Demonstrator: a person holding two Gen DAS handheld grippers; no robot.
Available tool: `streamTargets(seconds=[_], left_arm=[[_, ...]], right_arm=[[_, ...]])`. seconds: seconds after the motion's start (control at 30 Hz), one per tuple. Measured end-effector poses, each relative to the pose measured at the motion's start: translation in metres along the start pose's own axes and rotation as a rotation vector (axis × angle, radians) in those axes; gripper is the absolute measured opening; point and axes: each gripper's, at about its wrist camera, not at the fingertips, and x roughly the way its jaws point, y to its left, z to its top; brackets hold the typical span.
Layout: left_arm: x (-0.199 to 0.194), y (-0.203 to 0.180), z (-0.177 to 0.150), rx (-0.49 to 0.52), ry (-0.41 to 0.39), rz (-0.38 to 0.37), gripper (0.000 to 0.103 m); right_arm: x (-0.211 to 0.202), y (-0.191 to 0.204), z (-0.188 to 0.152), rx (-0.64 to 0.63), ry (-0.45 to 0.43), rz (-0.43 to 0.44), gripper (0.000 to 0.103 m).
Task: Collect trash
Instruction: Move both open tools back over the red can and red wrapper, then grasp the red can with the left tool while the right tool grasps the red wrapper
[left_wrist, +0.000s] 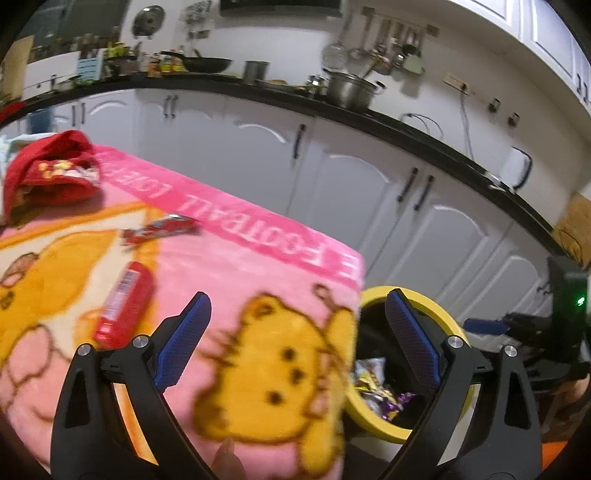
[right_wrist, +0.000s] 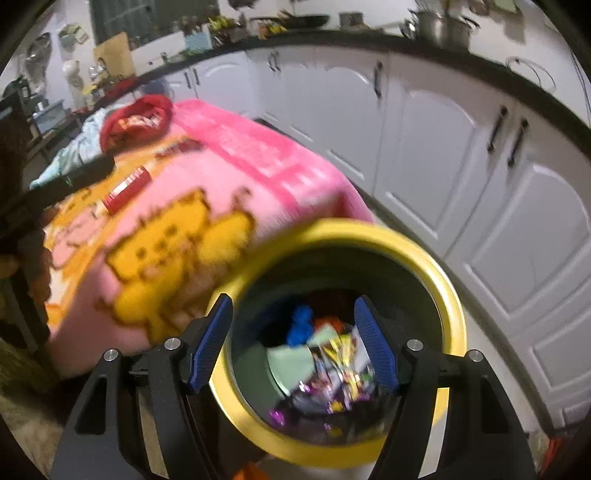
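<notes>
A black bin with a yellow rim (right_wrist: 424, 254) stands on the floor beside a table draped in a pink cartoon blanket (left_wrist: 236, 266). Several crumpled wrappers (right_wrist: 332, 365) lie inside the bin. My right gripper (right_wrist: 294, 298) hangs open over the bin's mouth with nothing between its fingers. My left gripper (left_wrist: 298, 295) is open and empty over the blanket's near corner, with the bin's rim (left_wrist: 436, 306) just to its right. On the blanket lie a red packet (left_wrist: 125, 302) and a flat red wrapper (left_wrist: 159, 230). A crumpled red bag (left_wrist: 51, 173) rests at the far left.
White kitchen cabinets (left_wrist: 369, 177) with a black countertop (left_wrist: 424, 129) run behind the table and bin. Pots and utensils crowd the counter. A narrow strip of floor separates the bin from the cabinets (right_wrist: 498, 229).
</notes>
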Motion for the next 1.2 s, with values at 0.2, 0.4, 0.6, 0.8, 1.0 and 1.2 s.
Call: streamTargets(seconds=[0.2,0.4,0.6,0.8,1.0,1.2], left_arm=[[-0.014,0.038,0.005,-0.018,-0.018,0.079,0.092],[-0.019,0.076,0.007,-0.043,-0.004,0.141,0.092],[-0.013,0.104,0.003,-0.064,0.041,0.171,0.092],[0.004,0.121,-0.004,-0.07,0.099,0.178,0.092],[0.02,0.128,-0.011,-0.069,0.147,0.179,0.092],[0.03,0.132,-0.014,-0.076,0.178,0.173,0.091]], right_arm=[[0.002,0.036,0.047,-0.075,-0.069,0.043,0.066],[0.021,0.076,0.093,-0.179,-0.111,0.082,0.066],[0.059,0.116,0.143,-0.296,-0.12,0.137,0.066],[0.117,0.15,0.183,-0.398,-0.088,0.156,0.066],[0.178,0.161,0.206,-0.467,-0.012,0.136,0.064],[0.218,0.167,0.219,-0.505,0.044,0.133,0.06]])
